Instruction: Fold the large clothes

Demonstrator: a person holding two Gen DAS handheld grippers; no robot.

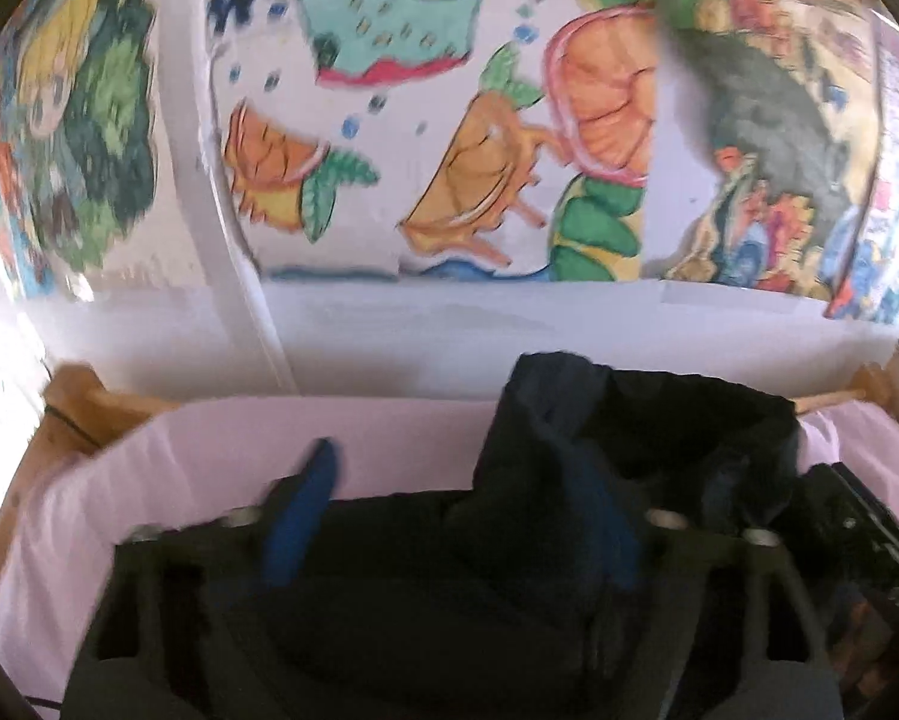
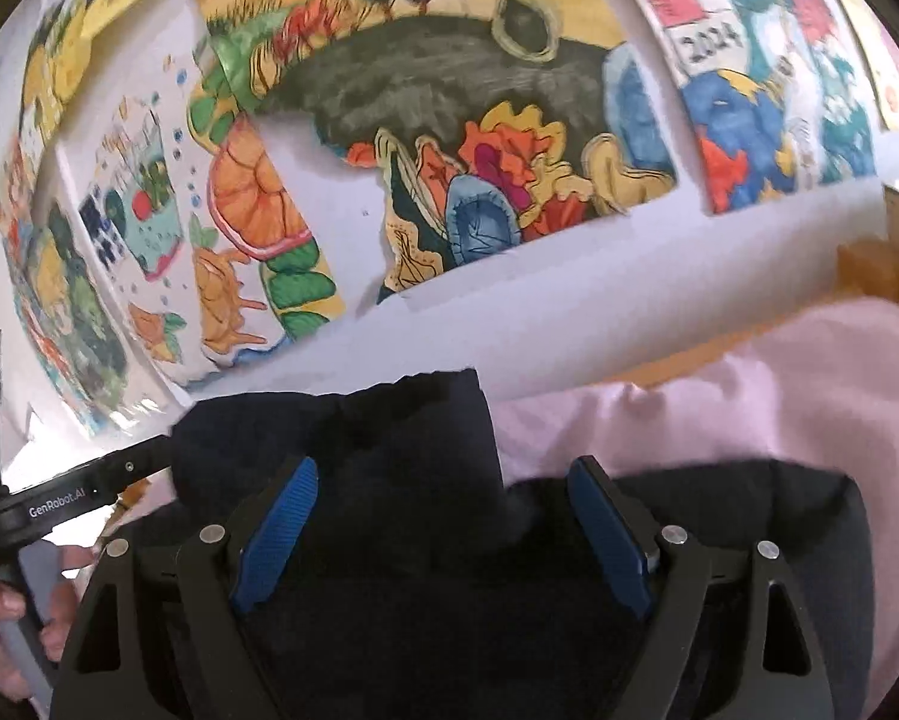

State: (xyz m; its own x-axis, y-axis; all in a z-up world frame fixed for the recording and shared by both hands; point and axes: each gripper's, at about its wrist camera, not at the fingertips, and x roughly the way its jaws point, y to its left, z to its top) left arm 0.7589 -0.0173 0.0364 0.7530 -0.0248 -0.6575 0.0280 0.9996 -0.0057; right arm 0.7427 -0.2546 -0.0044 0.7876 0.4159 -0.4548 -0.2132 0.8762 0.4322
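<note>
Dark garment (image 2: 389, 438) apparently runs lengthwise toward wall.

Pink-sheeted surface (image 2: 719, 384) open right of the bunched dark navy garment (image 2: 389, 438); white wall with painted paper drawings (image 2: 509, 150) blocks just beyond.

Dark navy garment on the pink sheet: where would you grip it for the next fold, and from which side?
Probably the raised, bunched fold of the dark navy garment near the wall, approached from the near side along the pink sheet. That hump stands up off the sheet, giving the right hand-held gripper, jaws apart around it, cloth to pinch.
</note>
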